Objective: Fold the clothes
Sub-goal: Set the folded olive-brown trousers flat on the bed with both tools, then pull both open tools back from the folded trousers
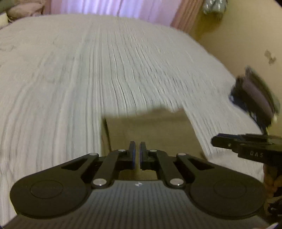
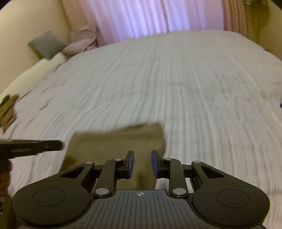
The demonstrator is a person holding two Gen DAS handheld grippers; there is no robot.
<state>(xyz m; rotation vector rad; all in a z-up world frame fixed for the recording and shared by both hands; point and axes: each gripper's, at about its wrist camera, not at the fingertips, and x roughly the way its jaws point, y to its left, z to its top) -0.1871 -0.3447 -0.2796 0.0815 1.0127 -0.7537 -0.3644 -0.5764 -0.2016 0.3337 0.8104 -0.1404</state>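
An olive-brown garment (image 1: 151, 126) lies flat on the white ribbed bedspread (image 1: 70, 79), folded into a rough rectangle. It also shows in the right wrist view (image 2: 116, 141). My left gripper (image 1: 137, 155) hovers over its near edge, jaws almost closed with a thin gap and nothing between them. My right gripper (image 2: 142, 163) hovers over the garment's right part, jaws apart and empty. The right gripper also shows in the left wrist view (image 1: 246, 144), and the left one in the right wrist view (image 2: 31, 146). Both views are motion-blurred.
A dark folded item (image 1: 253, 95) lies near the bed's right edge. Another brownish cloth (image 2: 8, 111) lies at the left edge. Pillows (image 2: 47, 44) and a pinkish blanket (image 2: 82, 40) sit at the head. Pink curtains (image 2: 155, 15) hang behind the bedspread (image 2: 193, 79).
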